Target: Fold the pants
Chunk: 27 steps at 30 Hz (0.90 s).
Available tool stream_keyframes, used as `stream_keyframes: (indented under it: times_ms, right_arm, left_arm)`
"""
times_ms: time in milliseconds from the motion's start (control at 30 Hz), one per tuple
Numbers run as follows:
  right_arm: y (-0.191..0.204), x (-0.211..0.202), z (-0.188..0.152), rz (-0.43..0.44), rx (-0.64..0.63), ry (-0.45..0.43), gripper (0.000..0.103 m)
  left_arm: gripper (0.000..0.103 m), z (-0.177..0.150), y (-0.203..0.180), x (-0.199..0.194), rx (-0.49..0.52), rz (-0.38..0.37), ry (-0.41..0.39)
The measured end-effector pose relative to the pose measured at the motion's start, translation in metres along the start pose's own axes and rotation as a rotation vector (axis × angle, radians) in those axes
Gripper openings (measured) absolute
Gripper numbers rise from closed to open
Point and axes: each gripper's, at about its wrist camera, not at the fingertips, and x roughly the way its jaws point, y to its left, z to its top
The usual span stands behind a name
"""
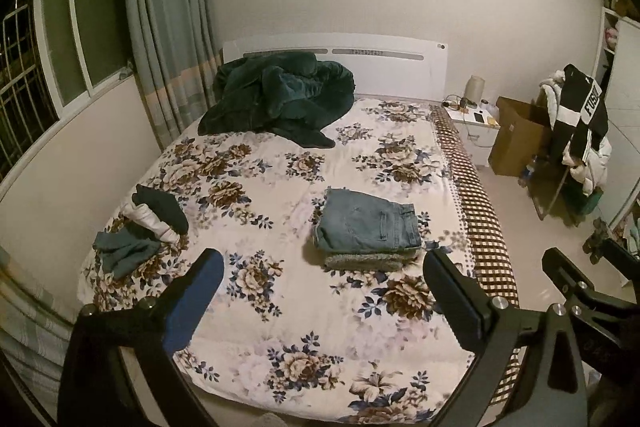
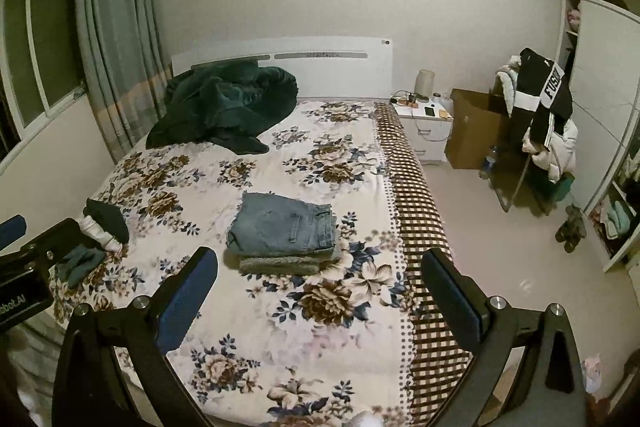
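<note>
Jeans (image 1: 366, 221), folded into a thick denim square, sit atop a grey folded garment (image 1: 362, 261) mid-bed (image 1: 280, 327). Likely heavy yet pliable, best gripped by an edge. Left tool (image 1: 320, 287) and right tool (image 2: 316, 287) hover open, empty.

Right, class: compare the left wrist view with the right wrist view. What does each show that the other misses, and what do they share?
Only the left wrist view: the barred window with lights outside. Only the right wrist view: shoes on the floor beside an open wardrobe shelf. Both: the folded jeans stacked on a grey garment, the floral bed cover, a dark green blanket, and both tongs, left and right, open and empty.
</note>
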Motion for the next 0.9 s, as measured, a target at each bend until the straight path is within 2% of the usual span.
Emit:
stream_keyframes:
  times_ms: [900]
  right_arm:
    - [-0.006, -0.017, 0.000, 0.009, 0.004, 0.001, 0.103]
  left_arm:
    - [0.102, -0.003, 0.001, -0.016, -0.001, 0.011, -0.010]
